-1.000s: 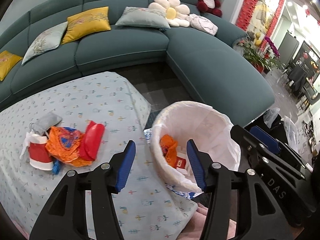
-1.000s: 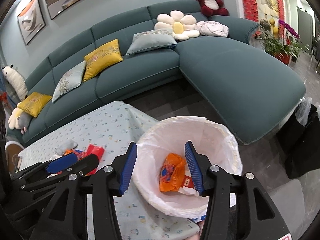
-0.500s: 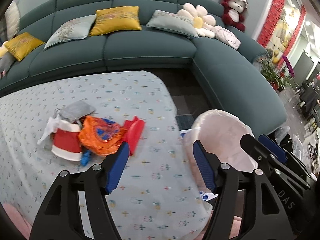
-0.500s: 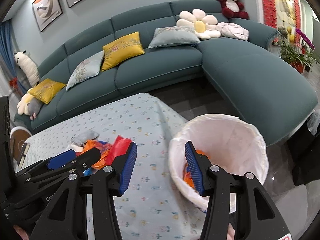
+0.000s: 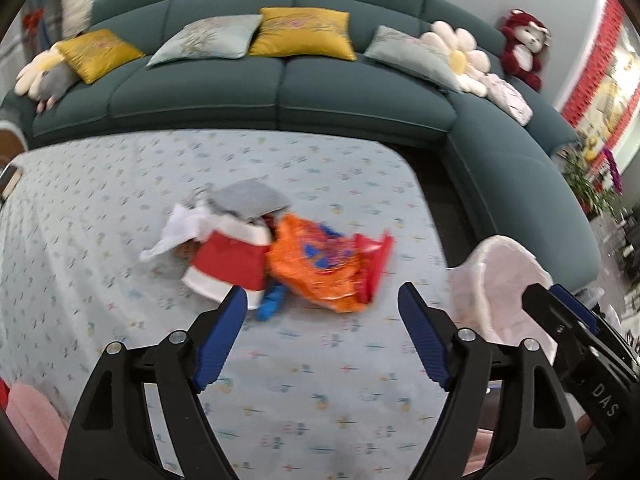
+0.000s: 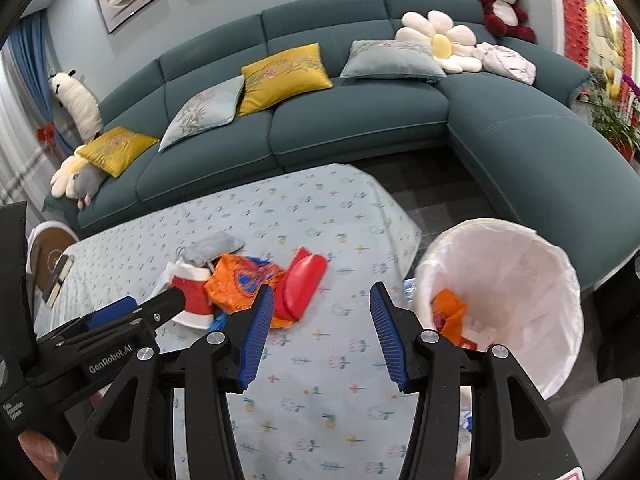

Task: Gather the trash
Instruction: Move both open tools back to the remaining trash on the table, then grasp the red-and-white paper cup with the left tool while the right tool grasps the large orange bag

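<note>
A pile of trash lies on the patterned tablecloth (image 5: pixel 280 380): a red and white paper cup (image 5: pixel 230 264), an orange wrapper (image 5: pixel 316 264), a red packet (image 5: pixel 374 266), a grey pouch (image 5: pixel 250 200) and a white tissue (image 5: pixel 180 230). My left gripper (image 5: pixel 322 316) is open and empty, just short of the pile. My right gripper (image 6: pixel 322 320) is open and empty, between the red packet (image 6: pixel 302 288) and the white-lined bin (image 6: pixel 516 280). The bin holds an orange wrapper (image 6: pixel 450 312). The bin also shows in the left wrist view (image 5: pixel 504 280).
A teal corner sofa (image 6: pixel 360 120) with yellow and grey cushions curves behind the table and to the right. Dark floor (image 6: pixel 432 200) lies between table and sofa. A round side table (image 6: pixel 48 256) with a small book stands at far left.
Both grippers have swung left, away from the bin and toward the trash pile on the table. Both stay open and empty.
</note>
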A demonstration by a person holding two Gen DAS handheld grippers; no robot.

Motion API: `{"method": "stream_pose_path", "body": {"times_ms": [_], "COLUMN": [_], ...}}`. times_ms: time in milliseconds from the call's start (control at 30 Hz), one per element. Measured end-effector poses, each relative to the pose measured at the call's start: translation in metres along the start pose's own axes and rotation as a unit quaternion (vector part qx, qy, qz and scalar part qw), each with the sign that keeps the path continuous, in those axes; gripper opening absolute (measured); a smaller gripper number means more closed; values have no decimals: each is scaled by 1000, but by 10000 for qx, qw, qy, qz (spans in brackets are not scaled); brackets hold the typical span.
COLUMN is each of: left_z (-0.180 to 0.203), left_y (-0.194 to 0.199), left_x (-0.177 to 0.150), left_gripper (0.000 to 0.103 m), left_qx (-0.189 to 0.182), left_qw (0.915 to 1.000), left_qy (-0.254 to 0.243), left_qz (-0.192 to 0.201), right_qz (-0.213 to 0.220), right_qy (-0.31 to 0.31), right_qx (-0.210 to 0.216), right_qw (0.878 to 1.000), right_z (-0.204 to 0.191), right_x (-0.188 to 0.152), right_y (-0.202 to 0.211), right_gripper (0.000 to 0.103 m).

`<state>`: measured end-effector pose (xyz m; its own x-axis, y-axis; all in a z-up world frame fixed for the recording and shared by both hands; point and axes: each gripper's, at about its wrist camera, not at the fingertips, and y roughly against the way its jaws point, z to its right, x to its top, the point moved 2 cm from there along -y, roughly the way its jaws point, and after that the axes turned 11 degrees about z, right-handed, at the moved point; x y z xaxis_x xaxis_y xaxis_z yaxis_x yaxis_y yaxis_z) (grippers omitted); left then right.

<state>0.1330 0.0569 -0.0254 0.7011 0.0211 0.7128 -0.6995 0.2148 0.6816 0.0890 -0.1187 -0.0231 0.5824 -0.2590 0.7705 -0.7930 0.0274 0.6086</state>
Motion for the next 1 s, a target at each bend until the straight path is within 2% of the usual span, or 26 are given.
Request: {"method": "stream_pose_path", "body": {"times_ms": [233, 567, 733, 1000], "left_z": [-53, -100, -112, -126], "left_y": [-13, -40, -57, -86], "left_x": [-8, -23, -31, -31], "left_gripper": [81, 81, 81, 80], "left_qx": [290, 478, 419, 210], "left_qw": [9988, 9950, 9924, 9821], "left_qy": [354, 674, 827, 1515], "left_qz": [-194, -555, -806, -1100], "right_qz": [-238, -638, -838, -1053], "right_qy": [126, 209, 307, 561], "right_qx": [108, 231, 325, 421], "right_qw": [9996, 9975, 9955, 9920], "right_z": [-30, -65, -81, -102], "right_x": [-14, -38, -49, -63], "right_y": [-24, -69, -94, -128], "right_gripper": [49, 49, 49, 49]}}
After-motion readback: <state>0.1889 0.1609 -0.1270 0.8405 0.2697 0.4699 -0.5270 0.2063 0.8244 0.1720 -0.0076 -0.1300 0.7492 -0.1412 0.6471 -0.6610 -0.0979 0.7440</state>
